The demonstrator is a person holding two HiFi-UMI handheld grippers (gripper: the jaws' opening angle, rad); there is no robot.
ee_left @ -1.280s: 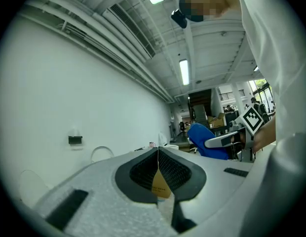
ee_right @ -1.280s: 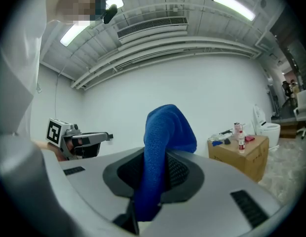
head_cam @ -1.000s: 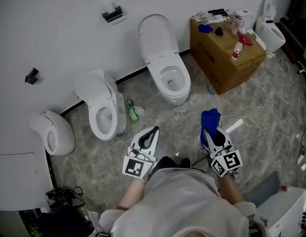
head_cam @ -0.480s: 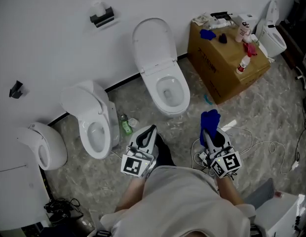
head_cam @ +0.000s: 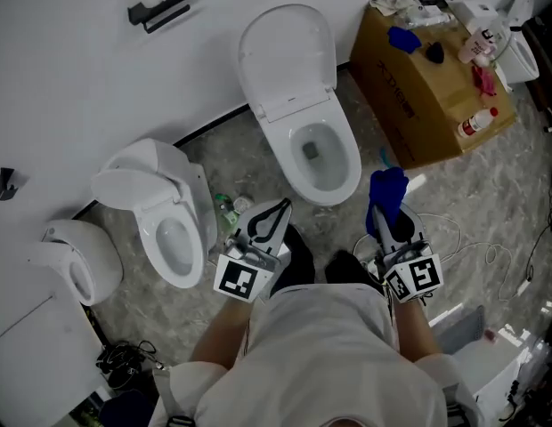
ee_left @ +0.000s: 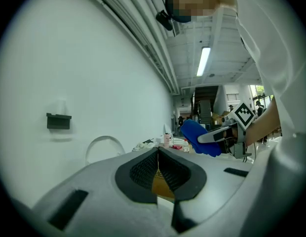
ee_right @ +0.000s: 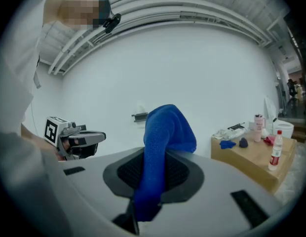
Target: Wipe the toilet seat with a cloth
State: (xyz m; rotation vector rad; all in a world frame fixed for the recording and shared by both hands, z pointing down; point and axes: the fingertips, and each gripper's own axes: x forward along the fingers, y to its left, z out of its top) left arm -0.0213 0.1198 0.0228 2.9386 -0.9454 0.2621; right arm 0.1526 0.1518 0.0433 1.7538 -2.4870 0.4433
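Note:
A white toilet (head_cam: 312,149) with its lid up stands against the wall straight ahead of me in the head view; its seat (head_cam: 340,172) rings the open bowl. My right gripper (head_cam: 383,210) is shut on a blue cloth (head_cam: 386,191), (ee_right: 160,147), held just right of the bowl's front. My left gripper (head_cam: 278,212) is shut with nothing between its jaws, near the floor left of the bowl. The left gripper view shows the cloth (ee_left: 200,137) off to the right.
A second toilet (head_cam: 165,212) and a third fixture (head_cam: 71,261) stand to the left. A green bottle (head_cam: 224,212) lies on the floor between the toilets. A cardboard box (head_cam: 432,78) with bottles and rags sits right of the toilet. Cables (head_cam: 476,247) trail on the floor.
I have stepped closer to the middle toilet; it now sits lower and nearer in the head view. Both grippers kept their hold and came up beside the bowl's front.

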